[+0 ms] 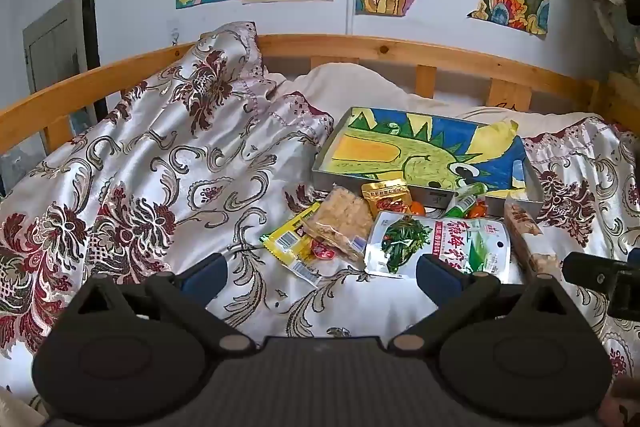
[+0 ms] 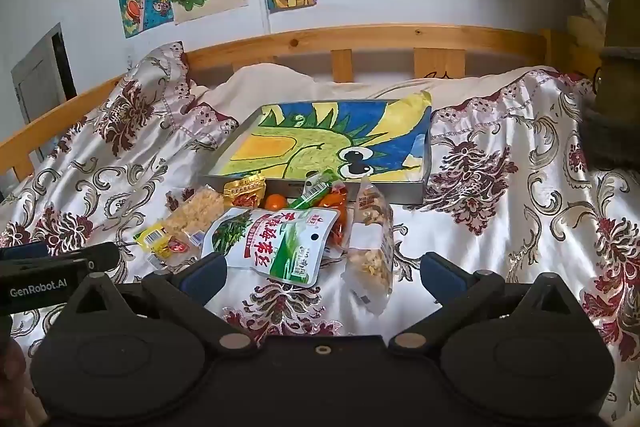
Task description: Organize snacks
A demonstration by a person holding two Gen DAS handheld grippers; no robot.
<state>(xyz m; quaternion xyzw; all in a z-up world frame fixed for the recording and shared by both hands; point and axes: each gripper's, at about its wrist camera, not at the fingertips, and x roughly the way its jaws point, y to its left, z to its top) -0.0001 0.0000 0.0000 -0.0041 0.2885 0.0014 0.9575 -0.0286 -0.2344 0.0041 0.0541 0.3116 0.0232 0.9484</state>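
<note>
Both grippers, left gripper and right gripper, spread wide, held nothing. Snack pile lay on bedspread, touching front wall of grey tray. Orange items mostly buried under green-white pouch; labels unreadable.
</note>
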